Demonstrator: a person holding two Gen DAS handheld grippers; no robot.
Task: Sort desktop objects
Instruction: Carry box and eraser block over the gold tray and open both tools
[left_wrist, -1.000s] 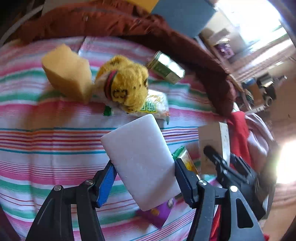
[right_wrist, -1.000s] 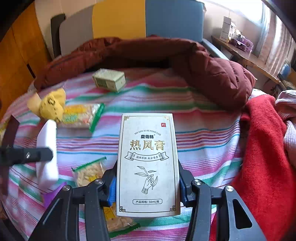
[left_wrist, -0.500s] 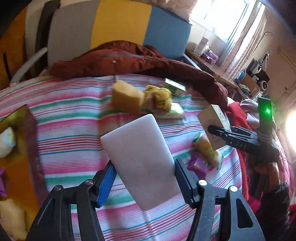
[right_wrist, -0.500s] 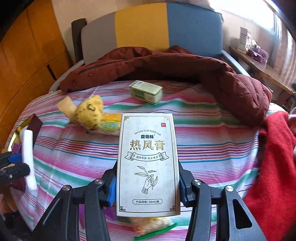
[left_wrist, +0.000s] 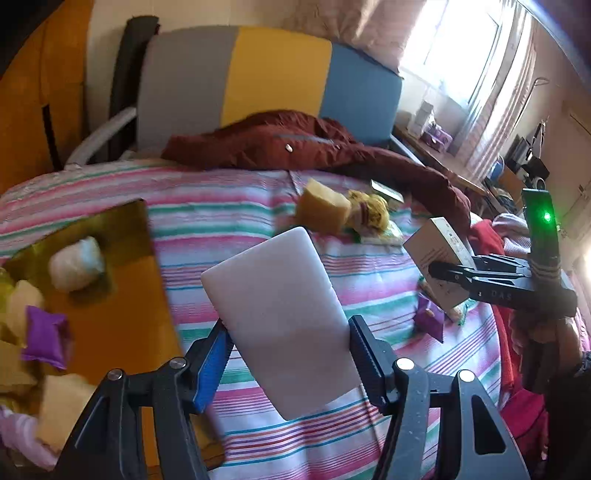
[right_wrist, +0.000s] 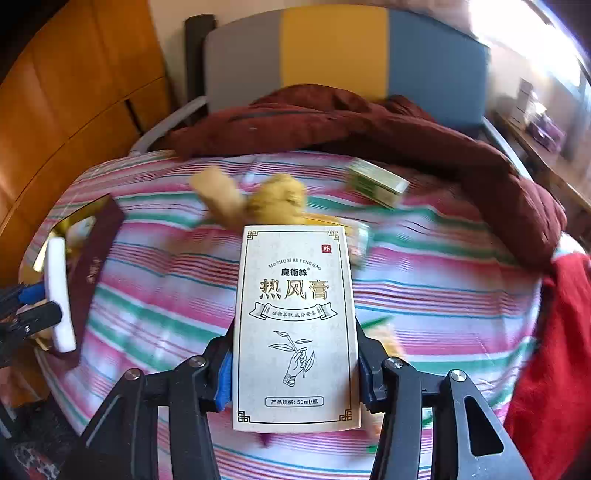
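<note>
My left gripper (left_wrist: 288, 354) is shut on a white foam block (left_wrist: 277, 310), held above the striped bedspread (left_wrist: 229, 206). Seen edge-on at the left of the right wrist view is the same white block (right_wrist: 59, 291). My right gripper (right_wrist: 295, 365) is shut on a cream ointment box (right_wrist: 295, 325) with Chinese print; the left wrist view shows that box (left_wrist: 439, 266) at the right, in the black fingers. To the left lies an open gold-lined box (left_wrist: 110, 280) with a white wad (left_wrist: 75, 264), a purple sachet (left_wrist: 46, 341) and pale pieces inside.
On the bedspread lie a yellow sponge (left_wrist: 323, 206), a yellow plush toy (left_wrist: 369, 212), a green-and-white box (right_wrist: 376, 182), a purple packet (left_wrist: 430, 319) and snack packets. A maroon jacket (right_wrist: 332, 122) lies at the back, a red cloth (right_wrist: 557, 350) on the right.
Both grippers rose and swung left, still holding their loads. The gold-lined box has come into the left wrist view, and the loose items now look farther off.
</note>
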